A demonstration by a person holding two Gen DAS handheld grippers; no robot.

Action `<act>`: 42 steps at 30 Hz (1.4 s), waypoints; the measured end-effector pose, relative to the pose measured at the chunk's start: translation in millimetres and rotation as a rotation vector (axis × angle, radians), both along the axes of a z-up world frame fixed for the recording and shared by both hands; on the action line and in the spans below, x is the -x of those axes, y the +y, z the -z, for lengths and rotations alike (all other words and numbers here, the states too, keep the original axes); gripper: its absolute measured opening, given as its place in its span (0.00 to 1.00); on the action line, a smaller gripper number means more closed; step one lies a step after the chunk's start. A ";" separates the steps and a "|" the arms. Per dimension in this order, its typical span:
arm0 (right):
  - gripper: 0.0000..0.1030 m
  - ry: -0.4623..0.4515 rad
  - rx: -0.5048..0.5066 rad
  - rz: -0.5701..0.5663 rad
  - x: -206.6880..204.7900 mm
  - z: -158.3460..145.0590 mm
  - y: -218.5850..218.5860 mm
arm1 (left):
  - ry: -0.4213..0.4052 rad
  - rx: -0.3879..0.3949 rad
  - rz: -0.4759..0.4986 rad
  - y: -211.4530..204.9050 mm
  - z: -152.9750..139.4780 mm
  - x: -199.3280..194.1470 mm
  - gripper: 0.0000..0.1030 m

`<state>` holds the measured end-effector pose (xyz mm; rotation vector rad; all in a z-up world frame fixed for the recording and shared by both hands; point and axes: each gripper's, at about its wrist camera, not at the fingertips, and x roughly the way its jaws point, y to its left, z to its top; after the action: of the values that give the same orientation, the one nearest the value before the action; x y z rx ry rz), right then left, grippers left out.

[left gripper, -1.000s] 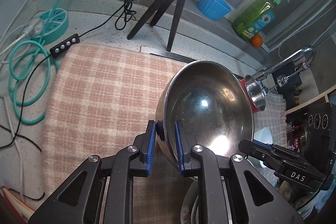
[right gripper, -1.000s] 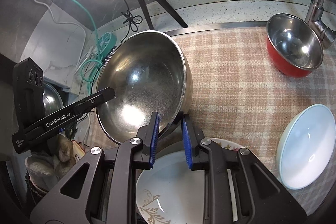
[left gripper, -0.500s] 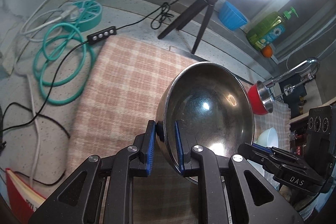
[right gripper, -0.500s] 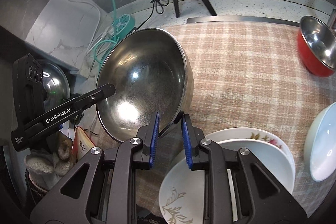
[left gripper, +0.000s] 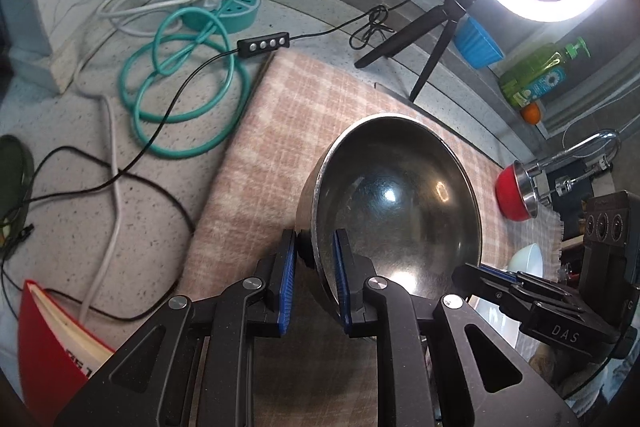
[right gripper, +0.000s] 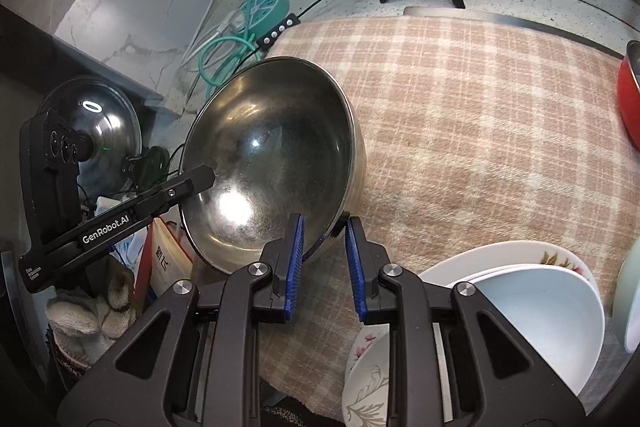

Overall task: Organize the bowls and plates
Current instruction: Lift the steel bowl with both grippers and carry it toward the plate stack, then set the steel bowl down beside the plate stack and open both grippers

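We clench the left hand-held gripper [left gripper: 314, 281] on the steel bowl's [left gripper: 394, 205] left rim, the right hand-held gripper [right gripper: 323, 263] on its right rim. Since a second ago we've carried it leftward, off the stacked white bowls [right gripper: 532, 301], over the plaid cloth's [right gripper: 480, 107] left edge on the tabletop [left gripper: 132, 195]; set-down likely next.

left gripper [left gripper: 314, 281]: black plastic arms, ribbed blue pads, silver pivot screws, white "GenRobot.AI" lettering on its side | right gripper [right gripper: 323, 263]: same black build, blue pads, silver screws, white "DAS" marking | glove [right gripper: 86, 311]: knitted, off-white
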<state>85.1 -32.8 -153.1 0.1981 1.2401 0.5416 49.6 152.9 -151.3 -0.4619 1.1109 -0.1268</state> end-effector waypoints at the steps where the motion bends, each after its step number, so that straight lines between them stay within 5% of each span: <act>1: 0.22 0.003 -0.001 -0.003 1.9 0.2 1.0 | 0.005 0.002 0.000 0.9 1.2 2.8 0.15; 20: 0.22 0.057 -0.004 -0.042 30.5 11.6 -5.5 | 0.051 0.021 0.001 -3.7 11.8 43.5 0.16; 42: 0.28 0.004 0.005 0.015 41.2 1.3 -25.9 | 0.047 -0.013 0.017 -8.2 8.9 45.1 0.18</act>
<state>43.9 -58.7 -154.5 0.2042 1.2424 0.5251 4.5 144.7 -160.2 -0.4452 1.1609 -0.1241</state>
